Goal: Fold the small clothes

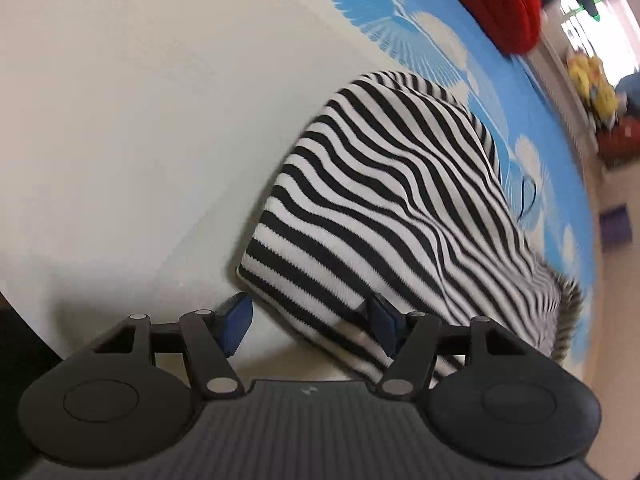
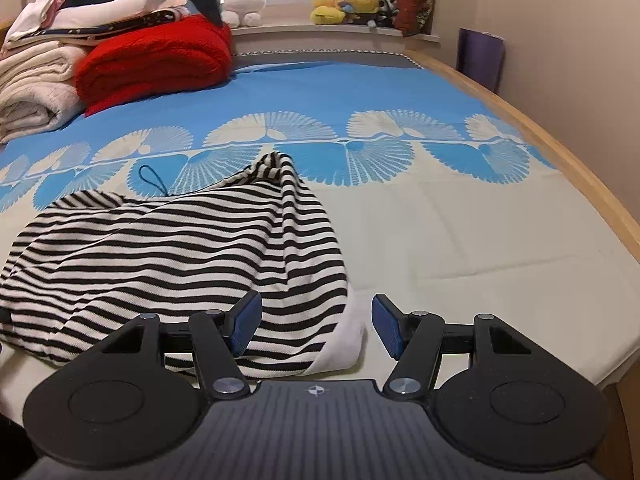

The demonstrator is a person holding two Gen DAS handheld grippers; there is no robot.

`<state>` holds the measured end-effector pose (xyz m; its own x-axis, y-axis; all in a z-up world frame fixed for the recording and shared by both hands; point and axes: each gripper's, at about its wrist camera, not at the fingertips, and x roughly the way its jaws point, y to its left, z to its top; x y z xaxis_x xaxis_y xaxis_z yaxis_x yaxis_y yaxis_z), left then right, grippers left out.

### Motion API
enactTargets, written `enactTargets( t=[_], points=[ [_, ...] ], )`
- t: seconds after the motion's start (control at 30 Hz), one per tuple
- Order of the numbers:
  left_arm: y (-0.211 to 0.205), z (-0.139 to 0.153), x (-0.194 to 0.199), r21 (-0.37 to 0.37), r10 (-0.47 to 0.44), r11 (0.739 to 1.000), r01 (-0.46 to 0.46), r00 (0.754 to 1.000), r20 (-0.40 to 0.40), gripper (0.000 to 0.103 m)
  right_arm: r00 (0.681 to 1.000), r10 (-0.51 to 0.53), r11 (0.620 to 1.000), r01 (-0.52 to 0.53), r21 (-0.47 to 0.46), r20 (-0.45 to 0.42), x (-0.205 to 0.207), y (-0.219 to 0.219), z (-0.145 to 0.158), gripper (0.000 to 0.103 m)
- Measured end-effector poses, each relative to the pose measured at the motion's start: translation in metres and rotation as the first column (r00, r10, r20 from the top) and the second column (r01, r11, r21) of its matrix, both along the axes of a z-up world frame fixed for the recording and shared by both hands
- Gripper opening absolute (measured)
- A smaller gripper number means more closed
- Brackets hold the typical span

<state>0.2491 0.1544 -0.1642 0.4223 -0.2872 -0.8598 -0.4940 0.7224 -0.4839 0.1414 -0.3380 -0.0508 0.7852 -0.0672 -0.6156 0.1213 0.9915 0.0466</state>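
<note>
No readable writing anywhere. Striped garment (image 2: 168,256) lying bunched on the bed (image 2: 460,240), long axis running left to right in the right wrist view, a white-edged end (image 2: 346,340) toward the camera. Left gripper (image 1: 312,326) with jaws apart, cloth corner between them, seemingly unpinched. Right gripper (image 2: 316,326) with jaws apart, straddling the white-edged end.
</note>
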Motion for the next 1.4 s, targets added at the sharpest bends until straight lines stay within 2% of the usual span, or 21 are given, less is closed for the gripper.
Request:
enactTargets(
  t=[0.17,0.2,0.23,0.3,0.33,0.47,0.6,0.67,0.73,0.83,0.9,0.97,1.0,1.07,1.1,1.2,1.23,1.27,1.3,1.33,1.4],
  points=[
    [0.008,-0.007,0.004,-0.076,0.089,0.993,-0.089,0.996,-0.004,0.068,0.998,-0.060,0.998,0.061,0.029,-0.017,0.001,-0.014,-0.001,0.063],
    [0.010,-0.008,0.004,-0.082,0.107,0.991,-0.108,0.994,-0.009,0.061,0.997,-0.080,0.996,0.080,0.036,-0.025,0.001,-0.018,-0.002,0.063],
    [0.010,-0.009,0.004,-0.082,0.122,0.989,-0.122,0.993,-0.012,0.041,0.994,-0.103,0.994,0.105,0.040,-0.035,0.002,-0.022,-0.003,0.063],
    [0.011,-0.008,0.006,-0.074,0.127,0.989,-0.127,0.992,-0.010,0.015,0.987,-0.152,0.987,0.155,0.043,-0.060,0.003,-0.030,-0.006,0.063],
    [0.009,-0.006,0.006,-0.070,0.125,0.990,-0.125,0.992,-0.002,0.010,0.981,-0.180,0.982,0.184,0.050,-0.073,0.004,-0.036,-0.008,0.063],
    [0.004,0.026,0.012,0.079,0.004,0.997,-0.008,0.998,0.058,0.008,0.964,-0.251,0.961,0.260,0.097,-0.089,0.003,-0.056,-0.009,0.063],
    [0.025,0.056,0.003,0.153,0.005,0.988,-0.013,0.999,0.051,0.007,0.947,-0.308,0.931,0.320,0.176,-0.094,-0.002,-0.078,-0.008,0.063],
    [0.026,0.066,0.000,0.275,-0.006,0.961,0.010,1.000,-0.012,0.007,0.938,-0.332,0.914,0.347,0.212,-0.104,-0.003,-0.088,-0.009,0.063],
    [0.020,0.079,0.003,0.405,-0.037,0.913,0.053,0.998,-0.046,0.007,0.929,-0.351,0.899,0.369,0.235,-0.116,-0.003,-0.094,-0.009,0.063],
    [-0.012,0.113,0.007,0.570,-0.136,0.814,0.111,0.991,0.001,0.007,0.921,-0.373,0.888,0.389,0.247,-0.110,-0.001,-0.099,-0.005,0.063],
    [-0.059,0.140,0.011,0.669,-0.248,0.728,0.147,0.967,0.057,0.007,0.919,-0.385,0.885,0.395,0.248,-0.087,-0.002,-0.102,0.000,0.063],
    [-0.116,0.162,0.008,0.746,-0.382,0.642,0.176,0.917,0.113,0.007,0.912,-0.408,0.882,0.407,0.237,-0.048,-0.006,-0.107,0.006,0.063],
    [-0.154,0.171,0.004,0.776,-0.466,0.600,0.195,0.873,0.141,0.007,0.907,-0.421,0.880,0.414,0.232,-0.024,-0.009,-0.110,0.009,0.063],
    [-0.218,0.178,-0.007,0.796,-0.596,0.555,0.242,0.783,0.177,0.006,0.895,-0.446,0.875,0.429,0.224,0.027,-0.018,-0.118,0.016,0.063],
    [-0.251,0.176,-0.018,0.803,-0.660,0.530,0.272,0.727,0.190,0.006,0.888,-0.458,0.872,0.437,0.220,0.051,-0.023,-0.123,0.018,0.063],
    [-0.342,0.148,-0.055,0.813,-0.839,0.425,0.398,0.510,0.189,0.006,0.863,-0.491,0.860,0.460,0.221,0.115,-0.038,-0.141,0.022,0.063],
    [-0.367,0.131,-0.066,0.798,-0.885,0.379,0.469,0.435,0.165,0.007,0.858,-0.498,0.857,0.464,0.223,0.127,-0.041,-0.146,0.022,0.063],
    [-0.387,0.112,-0.072,0.770,-0.918,0.324,0.549,0.381,0.114,0.008,0.854,-0.502,0.855,0.467,0.227,0.135,-0.045,-0.152,0.021,0.063],
    [-0.401,0.092,-0.073,0.724,-0.937,0.273,0.634,0.345,0.052,0.013,0.853,-0.504,0.853,0.466,0.234,0.137,-0.049,-0.157,0.020,0.063],
    [-0.410,0.075,-0.073,0.665,-0.945,0.244,0.706,0.326,0.001,0.013,0.855,-0.501,0.853,0.461,0.243,0.137,-0.052,-0.162,0.018,0.063],
    [-0.409,0.064,-0.074,0.611,-0.947,0.247,0.752,0.321,-0.013,0.016,0.865,-0.485,0.857,0.443,0.262,0.127,-0.054,-0.168,0.015,0.064]
  ],
)
